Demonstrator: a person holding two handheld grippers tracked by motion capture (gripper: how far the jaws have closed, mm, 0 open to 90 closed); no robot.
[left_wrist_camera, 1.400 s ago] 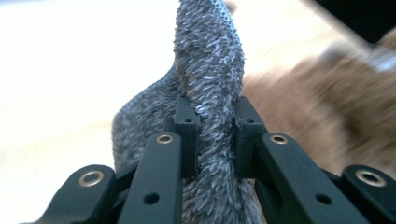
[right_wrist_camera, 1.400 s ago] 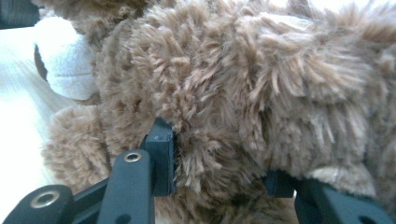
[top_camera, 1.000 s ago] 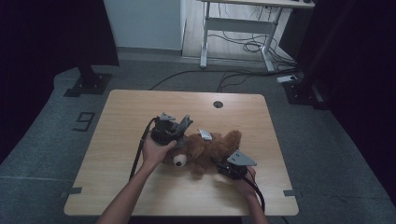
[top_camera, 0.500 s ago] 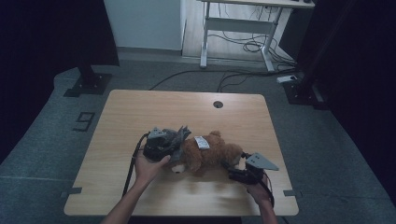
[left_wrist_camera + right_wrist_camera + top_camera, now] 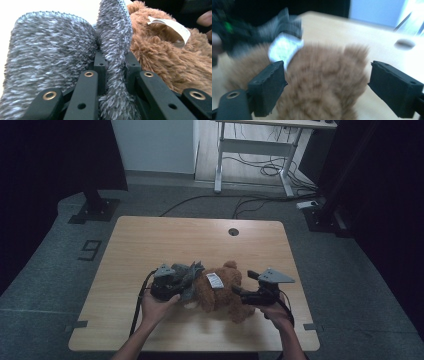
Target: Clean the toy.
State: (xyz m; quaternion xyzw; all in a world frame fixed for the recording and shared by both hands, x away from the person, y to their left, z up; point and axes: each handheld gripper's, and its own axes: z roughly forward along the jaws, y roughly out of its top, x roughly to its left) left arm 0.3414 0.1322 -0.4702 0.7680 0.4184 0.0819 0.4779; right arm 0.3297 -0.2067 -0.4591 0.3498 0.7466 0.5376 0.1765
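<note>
Since the earlier frames, the right gripper has let go of the bear and come up, and its fingers have just been opening. The left gripper has pulled the grey cloth toward 7 o'clock on the table, and the bear came along with it.

High view: the bear lies on its side near the front of the table, between the two hands. The grey cloth sits at its 9 o'clock end, bunched at the left gripper. The right gripper is at the bear's 3 o'clock side, just beside the fur. A white tag sticks up from the bear's back.

Left gripper view: the fingers are squeezed together on a fold of the grey cloth. The brown bear is at 2 o'clock, touching the cloth.

Right gripper view: the fingers are wide apart with nothing pinched. The bear fills the gap between them but the pads do not press it. The picture is blurry.

What could go wrong: with no grip on the bear, a harder pull on the cloth may just drag the bear to the table's edge. The thin fold could also slip out of the left fingers. If the right fingers close in a hurry, they may catch only loose fur or the tag.
</note>
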